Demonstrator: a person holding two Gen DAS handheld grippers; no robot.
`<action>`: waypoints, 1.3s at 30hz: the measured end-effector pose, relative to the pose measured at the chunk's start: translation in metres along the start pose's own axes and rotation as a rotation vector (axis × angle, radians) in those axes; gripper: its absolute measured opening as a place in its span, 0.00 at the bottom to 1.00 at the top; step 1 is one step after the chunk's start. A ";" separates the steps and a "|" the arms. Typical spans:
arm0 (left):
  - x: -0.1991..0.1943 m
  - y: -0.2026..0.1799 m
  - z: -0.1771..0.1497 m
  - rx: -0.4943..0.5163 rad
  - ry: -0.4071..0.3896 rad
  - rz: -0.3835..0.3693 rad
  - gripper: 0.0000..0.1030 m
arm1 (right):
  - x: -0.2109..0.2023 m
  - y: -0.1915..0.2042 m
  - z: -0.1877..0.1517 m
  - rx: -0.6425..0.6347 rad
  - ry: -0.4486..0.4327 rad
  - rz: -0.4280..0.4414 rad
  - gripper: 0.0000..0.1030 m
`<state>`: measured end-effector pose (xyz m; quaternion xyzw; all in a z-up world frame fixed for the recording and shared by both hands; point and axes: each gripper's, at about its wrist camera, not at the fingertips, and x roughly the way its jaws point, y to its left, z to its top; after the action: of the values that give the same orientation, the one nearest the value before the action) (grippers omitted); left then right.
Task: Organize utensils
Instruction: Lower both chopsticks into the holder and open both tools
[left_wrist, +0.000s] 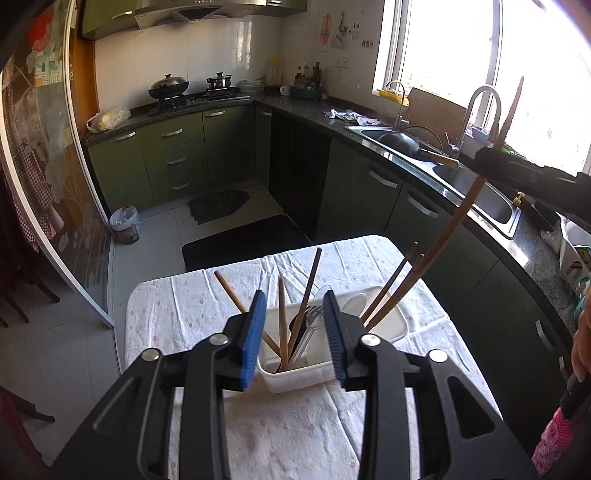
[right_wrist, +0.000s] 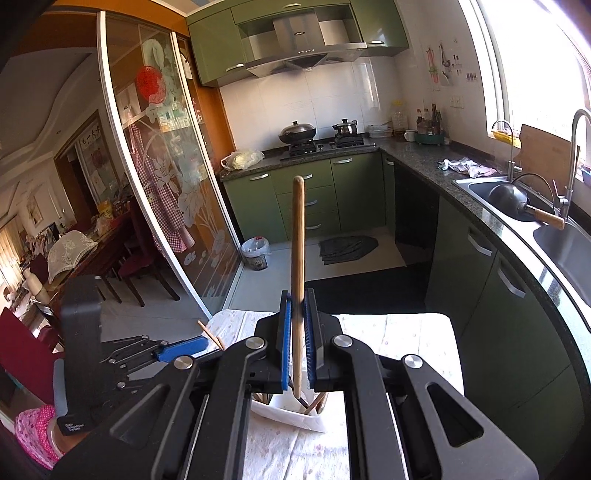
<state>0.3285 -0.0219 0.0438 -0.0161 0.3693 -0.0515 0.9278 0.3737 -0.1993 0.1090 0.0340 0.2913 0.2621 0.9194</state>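
Observation:
A white utensil holder (left_wrist: 295, 380) stands on the table's flowered cloth (left_wrist: 184, 306). Several wooden chopsticks (left_wrist: 282, 317), a fork and spoons stand in it. My left gripper (left_wrist: 294, 297) hangs open just above the holder, its blue pads on either side of the utensils without pressing any. My right gripper (left_wrist: 491, 157) is up at the right, shut on a long wooden chopstick (left_wrist: 454, 225) whose lower end reaches into the holder's right compartment. In the right wrist view the right gripper (right_wrist: 297, 295) clamps that chopstick (right_wrist: 297, 229) upright over the holder (right_wrist: 291, 413). The left gripper (right_wrist: 181, 349) shows at the left.
A dark counter with a steel sink (left_wrist: 476, 195) and a wok (left_wrist: 402, 142) runs along the right. Green cabinets (left_wrist: 177, 155) and a stove line the back. A glass sliding door (left_wrist: 48, 184) is at the left. A pink sleeve (left_wrist: 554, 435) shows at the right edge.

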 end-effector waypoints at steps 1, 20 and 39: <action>-0.004 -0.002 -0.004 0.009 -0.018 0.001 0.38 | 0.005 0.001 -0.002 0.002 0.005 -0.003 0.07; -0.097 -0.005 -0.142 -0.079 -0.264 0.022 0.59 | 0.082 0.004 -0.086 -0.041 0.105 -0.056 0.07; -0.129 -0.002 -0.217 -0.093 -0.295 0.094 0.88 | 0.003 0.023 -0.163 -0.101 -0.002 -0.086 0.40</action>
<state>0.0858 -0.0084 -0.0256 -0.0493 0.2314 0.0119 0.9715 0.2748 -0.1932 -0.0226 -0.0249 0.2781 0.2368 0.9306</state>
